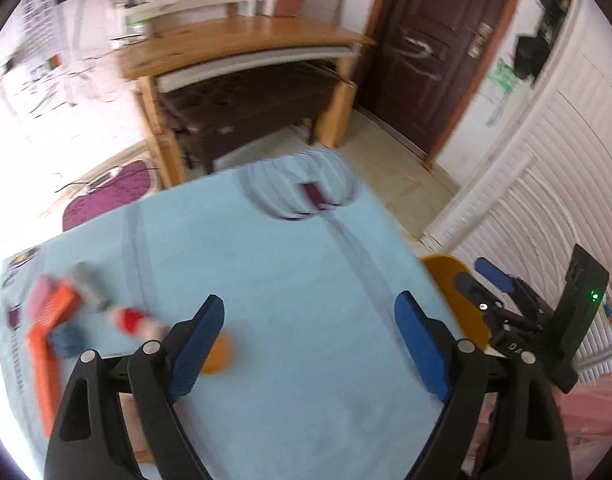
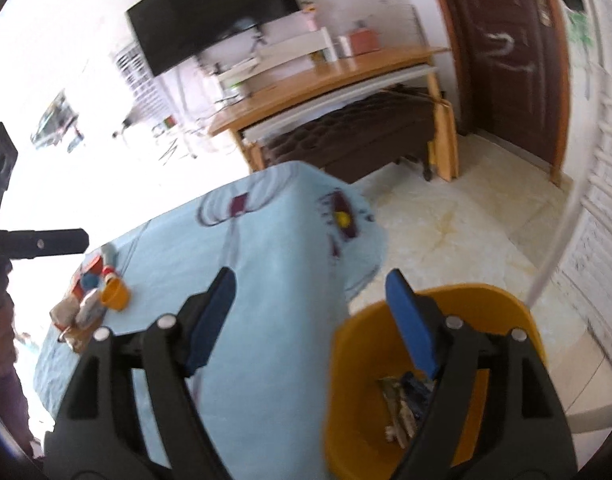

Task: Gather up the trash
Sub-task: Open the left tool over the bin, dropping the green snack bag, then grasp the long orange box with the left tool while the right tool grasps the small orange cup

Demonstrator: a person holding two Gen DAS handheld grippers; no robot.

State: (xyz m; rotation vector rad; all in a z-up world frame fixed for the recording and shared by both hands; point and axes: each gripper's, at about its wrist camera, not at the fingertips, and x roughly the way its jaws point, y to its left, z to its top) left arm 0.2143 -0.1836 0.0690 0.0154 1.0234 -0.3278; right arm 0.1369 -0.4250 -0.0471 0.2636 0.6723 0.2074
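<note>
2 tongs (image 1: 310,344) (image 2: 310,320) agape, wrappers (image 2: 406,404) in yellow bin (image 2: 346,400) under right

Items at the cloth's (image 1: 290,280) left end are smeared by motion in left wrist view: orange piece (image 1: 46,344), red/white thing (image 1: 134,320), kind not readable. Orange cup (image 1: 220,354) is half hidden behind left gripper's finger (image 1: 194,348). Bin (image 2: 438,364) is cut by right gripper's arms; trash inside (image 2: 402,404) is too blurred to ID. Pile (image 2: 86,300) in right wrist view is too small to sort. Desk (image 1: 242,44) clutter is blurred.
</note>
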